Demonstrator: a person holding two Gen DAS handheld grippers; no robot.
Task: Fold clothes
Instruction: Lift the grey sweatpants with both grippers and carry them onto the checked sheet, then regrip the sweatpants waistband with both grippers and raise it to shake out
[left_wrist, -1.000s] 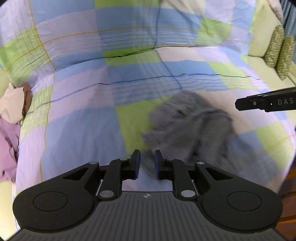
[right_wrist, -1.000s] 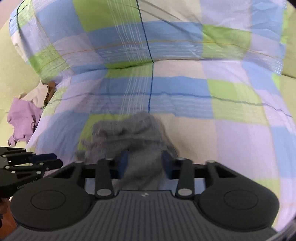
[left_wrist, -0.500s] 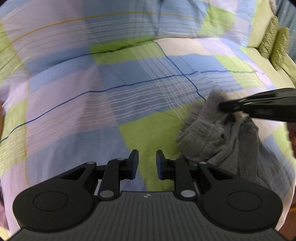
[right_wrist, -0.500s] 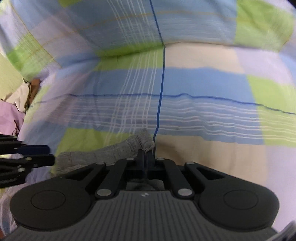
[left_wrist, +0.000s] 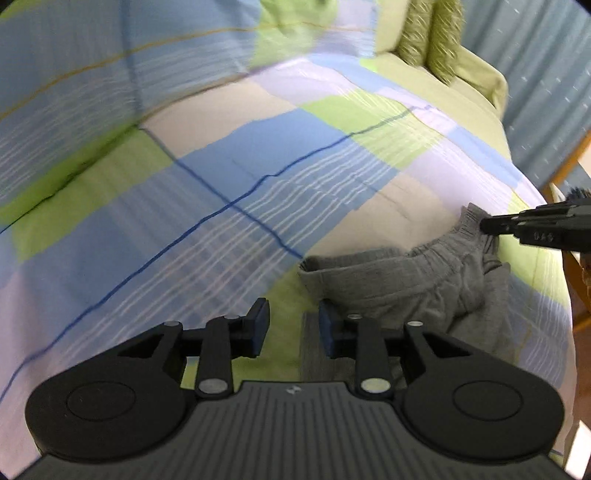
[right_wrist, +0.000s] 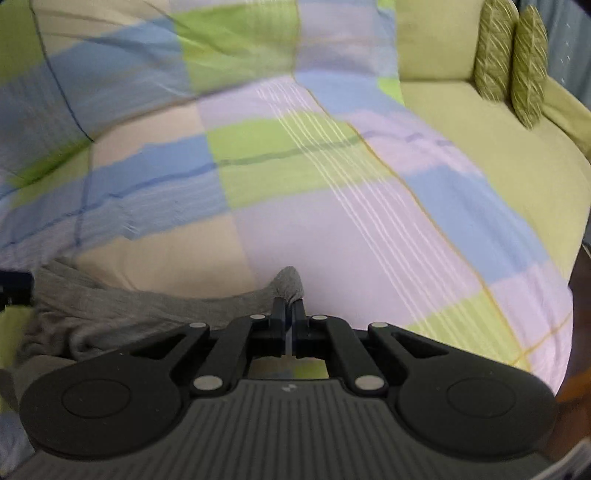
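Note:
A grey garment with an elastic waistband lies stretched on the checked sheet. In the left wrist view my left gripper hovers at the garment's left corner. Its jaws are opening; a strip of grey cloth lies by the right finger, and the pads do not press on it. At the far right, my right gripper pinches the waistband's other corner. In the right wrist view the right gripper is shut on a bunched grey corner, and the garment trails off to the left.
The sheet covers a light green sofa. Two patterned green cushions lean at its far right end. A wooden frame and a blue-grey curtain stand beyond the sofa's right edge.
The right gripper has shut on the garment's corner and drawn it out to the right. The left gripper has swung toward the opposite corner, and its jaws now stand wider.

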